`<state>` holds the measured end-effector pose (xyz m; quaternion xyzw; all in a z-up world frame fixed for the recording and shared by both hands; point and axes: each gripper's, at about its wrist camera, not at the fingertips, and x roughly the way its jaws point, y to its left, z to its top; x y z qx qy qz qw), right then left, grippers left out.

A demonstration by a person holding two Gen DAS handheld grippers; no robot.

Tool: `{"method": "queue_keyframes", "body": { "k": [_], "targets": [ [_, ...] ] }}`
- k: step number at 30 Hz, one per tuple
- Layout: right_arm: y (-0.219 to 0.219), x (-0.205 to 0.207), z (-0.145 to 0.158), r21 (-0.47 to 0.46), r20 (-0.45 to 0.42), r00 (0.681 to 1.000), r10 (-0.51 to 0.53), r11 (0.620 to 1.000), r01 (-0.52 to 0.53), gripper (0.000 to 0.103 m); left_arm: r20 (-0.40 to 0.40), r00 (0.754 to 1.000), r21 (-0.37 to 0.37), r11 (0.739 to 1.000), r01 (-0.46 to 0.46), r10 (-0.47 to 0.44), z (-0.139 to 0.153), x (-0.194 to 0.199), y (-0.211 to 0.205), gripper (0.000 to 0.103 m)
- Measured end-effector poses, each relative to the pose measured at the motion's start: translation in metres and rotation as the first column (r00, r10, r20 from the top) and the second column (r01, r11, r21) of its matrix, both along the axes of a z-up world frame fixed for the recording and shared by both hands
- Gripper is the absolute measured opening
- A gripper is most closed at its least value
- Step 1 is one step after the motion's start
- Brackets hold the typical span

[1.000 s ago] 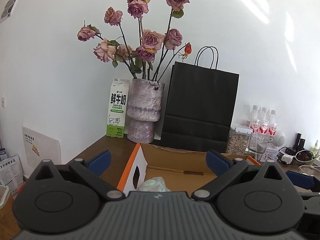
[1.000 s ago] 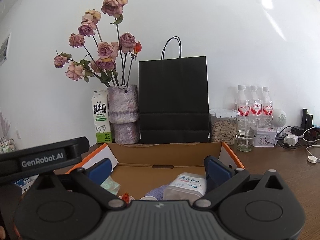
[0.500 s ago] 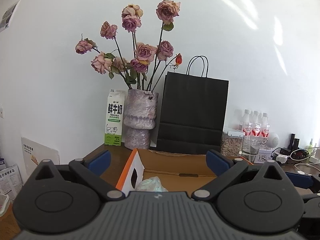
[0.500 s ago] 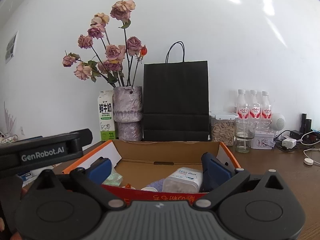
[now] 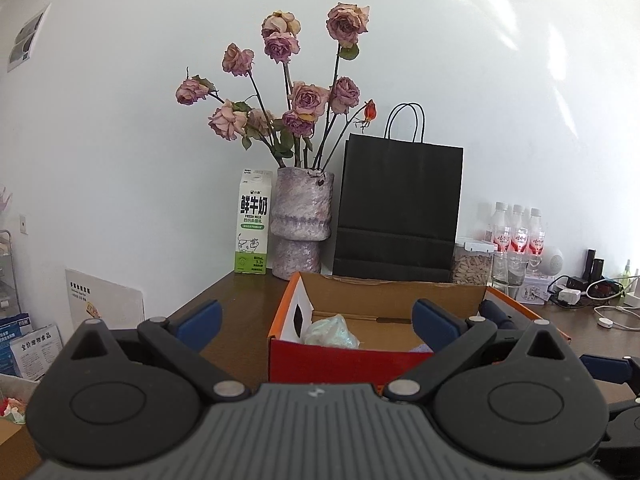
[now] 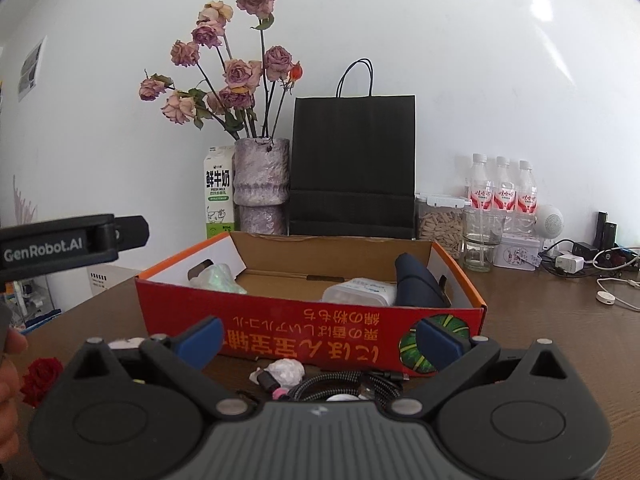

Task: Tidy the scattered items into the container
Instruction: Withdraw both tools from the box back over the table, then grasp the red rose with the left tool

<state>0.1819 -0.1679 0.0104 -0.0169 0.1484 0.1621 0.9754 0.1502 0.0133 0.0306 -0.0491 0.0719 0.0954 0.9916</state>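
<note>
So both grippers are sitting on the near side of the cardboard box (image 6: 310,326), jaws spread wide and nothing between them. The right gripper (image 6: 318,338) is low over the wooden table (image 6: 560,340), pointed at the box's red front wall. Just near of that wall, between the two blue fingertips (image 6: 202,338), there's a little heap still on the table: a black braided cable (image 6: 340,386), a crumpled whitish wad (image 6: 282,372) and a small pink bit I can't identify. A dark red rose head (image 6: 40,376) lies off to the left of them, outside the jaws.

The left gripper (image 5: 316,322) sits higher and looks over the box's near-left corner; the box (image 5: 348,364) fills the gap between its fingers but isn't touched.

Already inside the box: a pale green crinkly bag (image 6: 218,278) at the left end, a clear plastic tub (image 6: 358,292) with a blue-print label too small to read, and a dark blue object (image 6: 416,282) leaning at the right end.

Readable stuff: the box front has yellow Japanese-looking print, upside down from here, next to a green pumpkin picture. The milk carton (image 5: 253,222) at the far wall says 鲜牛奶 and FRESH MILK. The other gripper's body at the left edge of the right wrist view reads GenRobot.AI. Far side also has a vase of dried roses (image 5: 301,222) and a black paper bag (image 5: 398,210).
</note>
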Motion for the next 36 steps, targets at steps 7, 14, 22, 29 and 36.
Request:
{"method": "queue_keyframes", "body": {
  "k": [7, 14, 22, 29, 36],
  "targets": [
    [-0.002, -0.02, -0.004, -0.018, -0.043, 0.999, 0.028, 0.999, -0.028, 0.103, -0.095, 0.995, -0.013, 1.0, -0.012, 0.011, -0.006, -0.027, 0.016, 0.103],
    [-0.004, -0.039, -0.007, -0.029, -0.114, 0.992, 0.044, 0.998, -0.048, 0.103, -0.198, 0.98, 0.014, 1.0, -0.019, 0.021, -0.019, -0.043, 0.03, 0.103],
    [-0.007, -0.048, -0.016, -0.054, -0.188, 0.982, 0.037, 0.997, -0.048, 0.103, -0.299, 0.954, -0.005, 0.999, -0.038, 0.035, -0.034, -0.053, 0.047, 0.103],
    [-0.005, -0.048, -0.025, -0.081, -0.227, 0.973, 0.03, 0.995, -0.05, 0.103, -0.392, 0.917, -0.022, 0.996, -0.086, 0.07, -0.048, -0.048, 0.061, 0.103],
    [0.002, -0.045, -0.028, -0.125, -0.25, 0.968, 0.015, 0.991, -0.048, 0.103, -0.417, 0.906, -0.023, 0.996, -0.09, 0.072, -0.054, -0.042, 0.069, 0.103]
  ]
}}
